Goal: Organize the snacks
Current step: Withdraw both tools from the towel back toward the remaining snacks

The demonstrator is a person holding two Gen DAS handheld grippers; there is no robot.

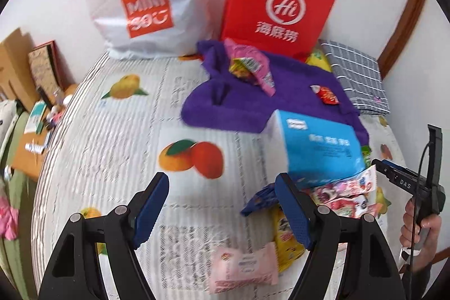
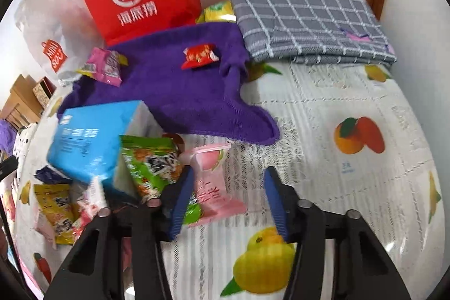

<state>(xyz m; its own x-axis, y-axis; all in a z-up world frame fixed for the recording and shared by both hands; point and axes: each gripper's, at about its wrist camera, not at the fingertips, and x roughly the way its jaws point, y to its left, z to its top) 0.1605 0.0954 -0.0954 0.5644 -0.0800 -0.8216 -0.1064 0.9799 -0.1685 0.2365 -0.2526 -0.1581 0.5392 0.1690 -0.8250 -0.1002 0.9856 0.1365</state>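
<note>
Left wrist view: left gripper (image 1: 222,211) hovered over the fruit-print bedcover (image 1: 118,131), jaws well apart, nothing between them. A pink wipes pack (image 1: 243,267) lay below, a yellow snack packet (image 1: 284,241) under the right finger. A blue box (image 1: 320,151) leaned on the snack pile near a purple towel (image 1: 244,103). Right gripper (image 1: 393,173) at far right, held by a hand (image 1: 419,227).

Right wrist view: right gripper (image 2: 227,198) with jaws apart, not pressing anything; pink peach packet (image 2: 211,179) lay between them, nearer the left finger. Green snack bag (image 2: 152,162) just beside it, against the blue box (image 2: 92,137). A red candy (image 2: 199,55) sat on the purple towel (image 2: 174,92).
</note>
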